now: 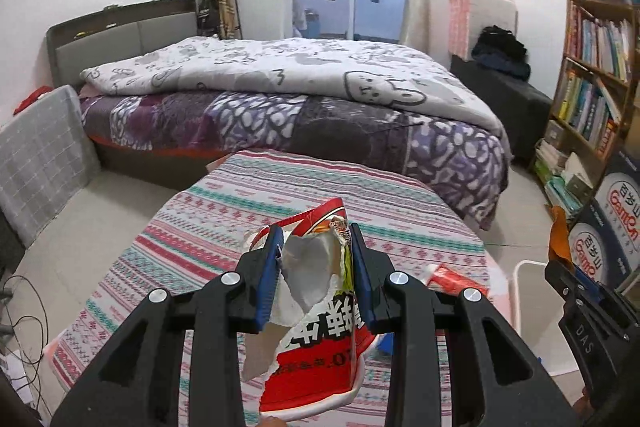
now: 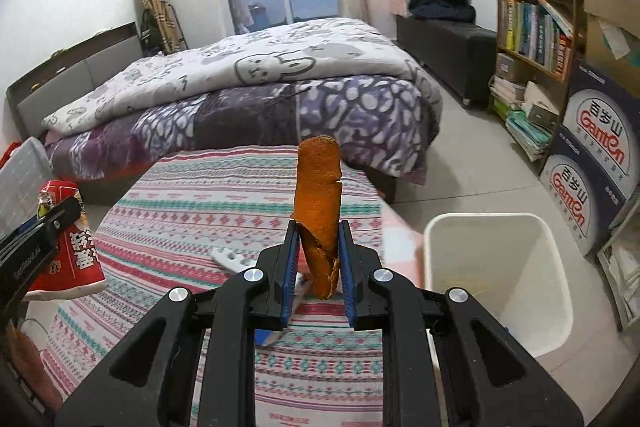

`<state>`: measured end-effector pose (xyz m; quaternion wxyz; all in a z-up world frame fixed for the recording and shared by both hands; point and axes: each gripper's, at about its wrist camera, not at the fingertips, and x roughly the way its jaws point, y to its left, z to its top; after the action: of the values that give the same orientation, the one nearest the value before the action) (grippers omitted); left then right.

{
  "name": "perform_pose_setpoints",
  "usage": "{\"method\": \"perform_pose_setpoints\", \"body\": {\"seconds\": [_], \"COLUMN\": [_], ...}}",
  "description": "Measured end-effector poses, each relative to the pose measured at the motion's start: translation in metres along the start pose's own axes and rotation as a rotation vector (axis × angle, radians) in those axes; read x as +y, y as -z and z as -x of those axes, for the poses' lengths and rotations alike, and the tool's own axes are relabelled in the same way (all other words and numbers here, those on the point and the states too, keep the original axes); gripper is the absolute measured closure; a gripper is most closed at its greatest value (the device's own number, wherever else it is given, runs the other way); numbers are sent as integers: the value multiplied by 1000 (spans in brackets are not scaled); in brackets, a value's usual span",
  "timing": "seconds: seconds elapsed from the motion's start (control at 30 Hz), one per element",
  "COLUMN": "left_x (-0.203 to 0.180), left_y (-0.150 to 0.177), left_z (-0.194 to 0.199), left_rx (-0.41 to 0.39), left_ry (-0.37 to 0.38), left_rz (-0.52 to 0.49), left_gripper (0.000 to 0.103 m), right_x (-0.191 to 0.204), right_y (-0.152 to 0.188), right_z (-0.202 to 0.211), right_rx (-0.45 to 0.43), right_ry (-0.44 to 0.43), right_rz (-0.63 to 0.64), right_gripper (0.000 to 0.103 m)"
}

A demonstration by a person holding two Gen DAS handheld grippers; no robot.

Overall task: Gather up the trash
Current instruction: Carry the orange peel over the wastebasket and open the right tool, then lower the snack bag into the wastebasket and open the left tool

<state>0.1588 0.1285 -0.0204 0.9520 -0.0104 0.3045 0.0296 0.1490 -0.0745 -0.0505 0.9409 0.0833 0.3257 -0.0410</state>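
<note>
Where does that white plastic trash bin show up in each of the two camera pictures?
Left wrist view: only a corner of the white plastic trash bin shows, low at the right edge, beside the striped patterned tablecloth.
Right wrist view: the whole bin stands lower right, on the floor next to the table.
Shared landmark: the bed with the purple patterned blanket.
</note>
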Motion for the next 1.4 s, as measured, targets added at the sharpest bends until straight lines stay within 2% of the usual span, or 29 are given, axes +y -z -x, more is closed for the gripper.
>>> {"method": "perform_pose_setpoints", "body": {"seconds": [0.47,0.73,0.8,0.9,0.93,1.4], "left_x": [-79,-126,-138,-154,-160,-239], "left_y": [7,13,15,17,18,32], "left_z": [-1,-6,-9,-11,-12,-11], "left_rx": [-2,11,26,46,52,111], "left_ry": [95,167,193,227,239,374], "left_rz": [-84,-118,-121,-123,-124,-179], "left_gripper": [70,70,70,70,70,70], "right_x": [-86,-129,-139,-153,-159,-228], "right_y": [-3,-4,-3,-2,-2,-1], "right_z": [0,1,2,8,10,39], "right_rx": [26,38,42,32,24,-25], "right_ry": [136,186,201,237,250,339], "right_rz": [-97,-167,-187,-220,-231,-418], "right_gripper": [85,84,81,60,57,24]}}
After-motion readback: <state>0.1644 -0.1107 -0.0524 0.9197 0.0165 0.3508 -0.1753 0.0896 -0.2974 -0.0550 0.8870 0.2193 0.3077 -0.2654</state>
